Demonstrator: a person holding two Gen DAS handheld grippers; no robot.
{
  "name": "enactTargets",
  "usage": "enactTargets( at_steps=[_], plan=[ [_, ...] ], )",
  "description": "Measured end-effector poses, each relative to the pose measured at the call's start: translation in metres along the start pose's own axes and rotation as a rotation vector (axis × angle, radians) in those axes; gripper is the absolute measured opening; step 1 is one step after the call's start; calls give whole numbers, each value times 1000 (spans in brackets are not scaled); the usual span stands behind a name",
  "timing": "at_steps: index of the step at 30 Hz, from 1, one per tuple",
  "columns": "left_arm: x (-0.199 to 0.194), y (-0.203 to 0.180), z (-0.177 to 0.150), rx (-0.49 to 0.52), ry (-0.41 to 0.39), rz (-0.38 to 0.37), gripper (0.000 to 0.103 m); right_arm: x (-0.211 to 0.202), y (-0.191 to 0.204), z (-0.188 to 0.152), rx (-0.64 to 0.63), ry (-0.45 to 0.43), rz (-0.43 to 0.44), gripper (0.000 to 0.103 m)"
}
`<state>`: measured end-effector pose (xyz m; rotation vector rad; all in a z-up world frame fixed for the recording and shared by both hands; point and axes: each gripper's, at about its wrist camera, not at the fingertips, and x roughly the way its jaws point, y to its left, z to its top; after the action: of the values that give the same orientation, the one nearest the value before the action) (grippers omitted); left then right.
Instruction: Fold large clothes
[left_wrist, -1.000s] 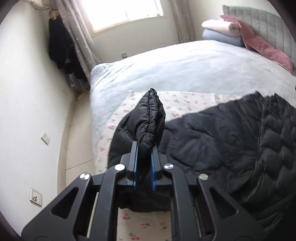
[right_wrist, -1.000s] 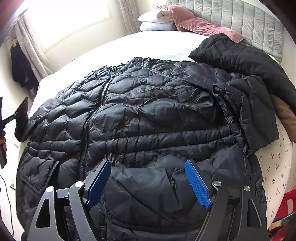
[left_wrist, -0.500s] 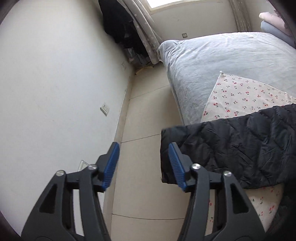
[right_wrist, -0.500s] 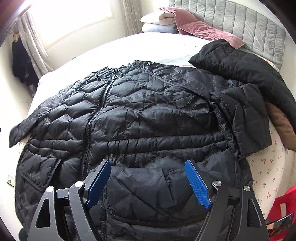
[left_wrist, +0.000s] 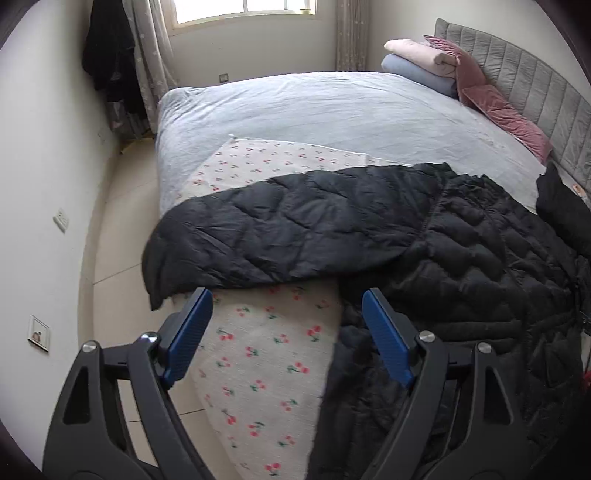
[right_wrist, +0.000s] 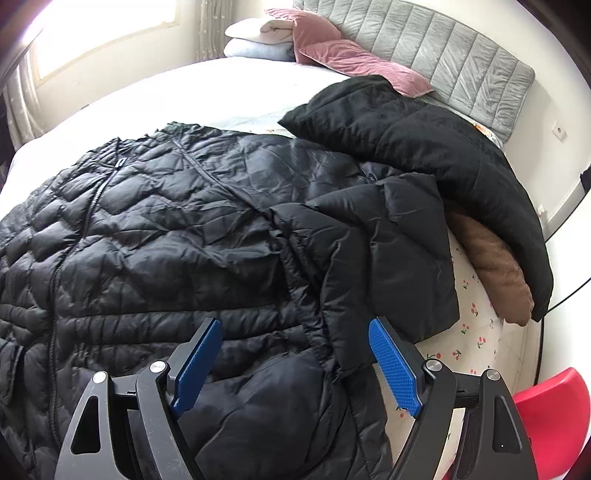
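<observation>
both sleeves lie unfolded on the black down jacket, spread flat across the bed. your left gripper and right gripper hang wide and empty; every fold is left.

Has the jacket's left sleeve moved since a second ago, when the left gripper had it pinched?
Yes. The sleeve has been released and now lies flat across the cherry-print sheet, cuff past the bed edge; the left gripper is open.
</observation>
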<state>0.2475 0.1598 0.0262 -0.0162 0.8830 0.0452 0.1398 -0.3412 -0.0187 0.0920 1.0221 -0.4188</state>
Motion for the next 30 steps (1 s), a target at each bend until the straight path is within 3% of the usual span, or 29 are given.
enactTargets(
  at_steps=[3, 8, 10, 13, 23, 30],
  plan=[
    [-5, -35, -19, -6, 25, -124, 84, 24, -15, 4, 19, 44, -24, 83],
    [-1, -88, -50, 26, 78, -246, 84, 45, -29, 3, 28, 59, -24, 79],
    [-2, -100, -61, 43, 107, -272, 84, 44, -33, -1, 42, 43, -9, 46],
    [5, -118, -71, 66, 147, -293, 84, 37, -40, -5, 53, 33, 15, 14],
    [-2, -141, -80, 139, 147, -318, 84, -48, -62, 1, 14, -87, -70, 9],
    [-11, -145, -81, 174, 139, -316, 84, -72, -118, 28, 23, -99, -191, 9]
  ],
)
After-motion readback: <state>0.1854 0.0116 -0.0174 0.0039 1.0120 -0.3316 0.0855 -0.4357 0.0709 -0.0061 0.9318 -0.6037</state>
